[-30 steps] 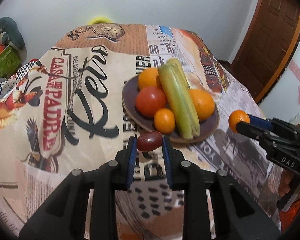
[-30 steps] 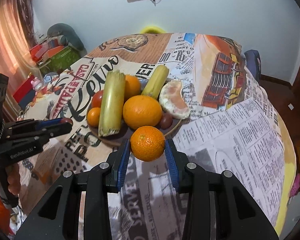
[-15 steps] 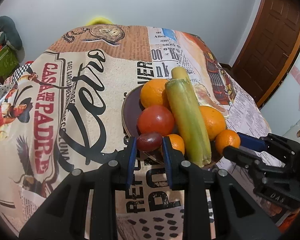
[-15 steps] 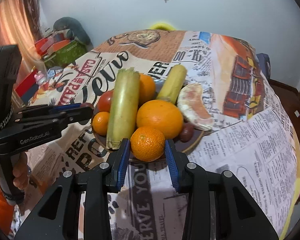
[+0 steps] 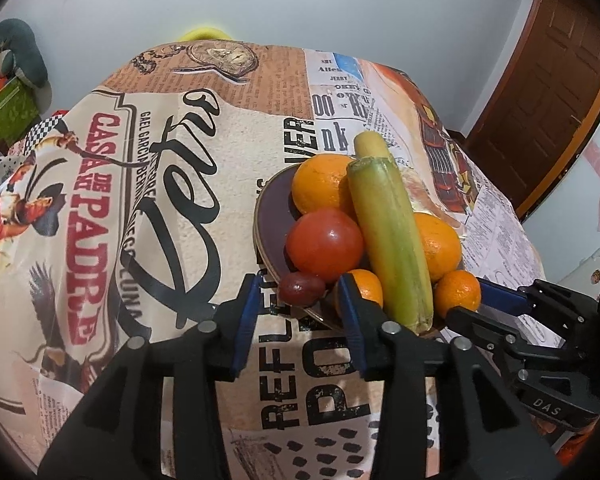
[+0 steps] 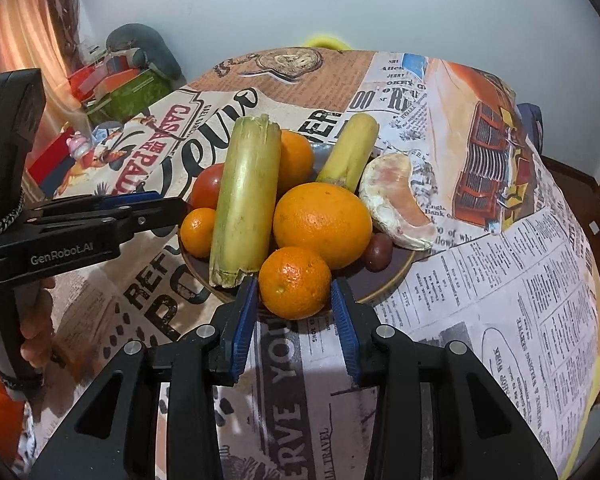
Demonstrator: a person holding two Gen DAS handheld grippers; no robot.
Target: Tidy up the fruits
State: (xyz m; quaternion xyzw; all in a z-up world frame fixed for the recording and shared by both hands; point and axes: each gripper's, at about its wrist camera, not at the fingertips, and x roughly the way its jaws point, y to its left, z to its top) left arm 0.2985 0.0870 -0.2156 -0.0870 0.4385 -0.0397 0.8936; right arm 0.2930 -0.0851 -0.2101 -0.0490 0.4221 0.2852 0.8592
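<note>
A dark brown plate (image 5: 272, 216) (image 6: 392, 276) holds a tomato (image 5: 324, 240), two oranges (image 6: 322, 224), a green stalk (image 5: 392, 236), a banana (image 6: 350, 152) and a peeled citrus piece (image 6: 396, 204). A dark red plum (image 5: 302, 289) rests at the plate's near rim between the fingers of my left gripper (image 5: 298, 304). Its jaws are opening, with gaps on both sides of the plum. My right gripper (image 6: 294, 300) is shut on a mandarin (image 6: 295, 282) (image 5: 456, 294) at the plate's near edge, beside the stalk's cut end.
A second plum (image 6: 376, 252) and a small mandarin (image 6: 198, 230) lie on the plate. The round table wears a newspaper-print cloth (image 5: 172, 200). A brown door (image 5: 548, 92) stands to the right, and boxes and clutter (image 6: 116, 88) sit left of the table.
Both grippers came forward to the plate. The left jaws parted and let go of the plum, which now lies on the rim. The right gripper still holds its mandarin.
</note>
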